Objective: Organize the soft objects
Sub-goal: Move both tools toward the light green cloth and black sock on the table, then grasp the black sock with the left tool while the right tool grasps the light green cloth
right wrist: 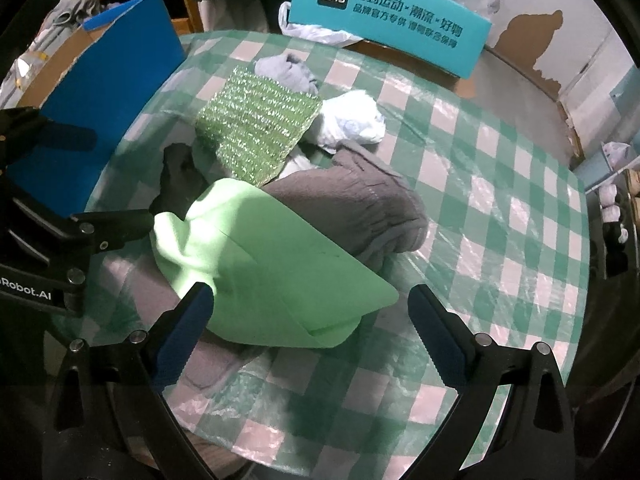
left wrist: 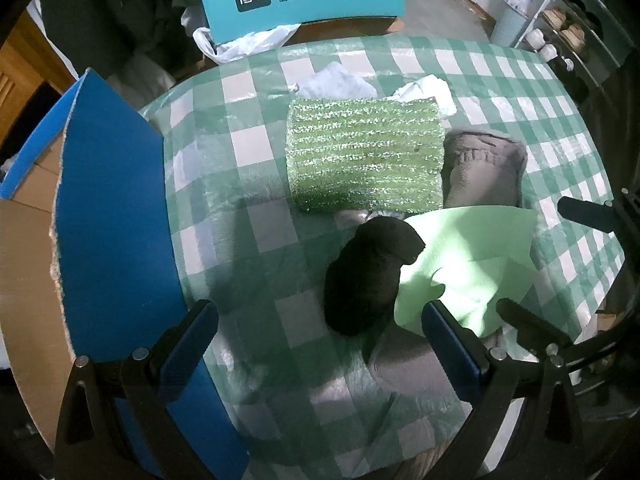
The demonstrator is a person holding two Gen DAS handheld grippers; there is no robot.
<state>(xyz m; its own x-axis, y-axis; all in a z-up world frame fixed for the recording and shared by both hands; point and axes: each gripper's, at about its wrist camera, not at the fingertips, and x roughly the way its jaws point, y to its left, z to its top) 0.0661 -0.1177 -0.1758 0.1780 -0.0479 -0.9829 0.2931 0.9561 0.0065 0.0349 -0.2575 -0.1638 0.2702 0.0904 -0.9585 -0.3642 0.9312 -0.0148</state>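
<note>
Cluttered home room: round table (right wrist: 500, 208) with plastic-covered green check cloth, teal shipping box (right wrist: 390, 20) with Chinese print, cardboard box with blue flaps (left wrist: 108, 216), wooden furniture (left wrist: 24, 68), shoe rack (left wrist: 568, 36), peeling wall (right wrist: 536, 44).

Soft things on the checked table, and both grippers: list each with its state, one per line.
Light green cloth: loosely folded, lying partly over the grey garment.
Grey garment: crumpled.
Black cloth: bunched into a lump.
Sparkly green sponge pad: lying flat.
White cloth: crumpled.
Left gripper: open, empty.
Right gripper: open, empty.
Blue box: flap open.
</note>
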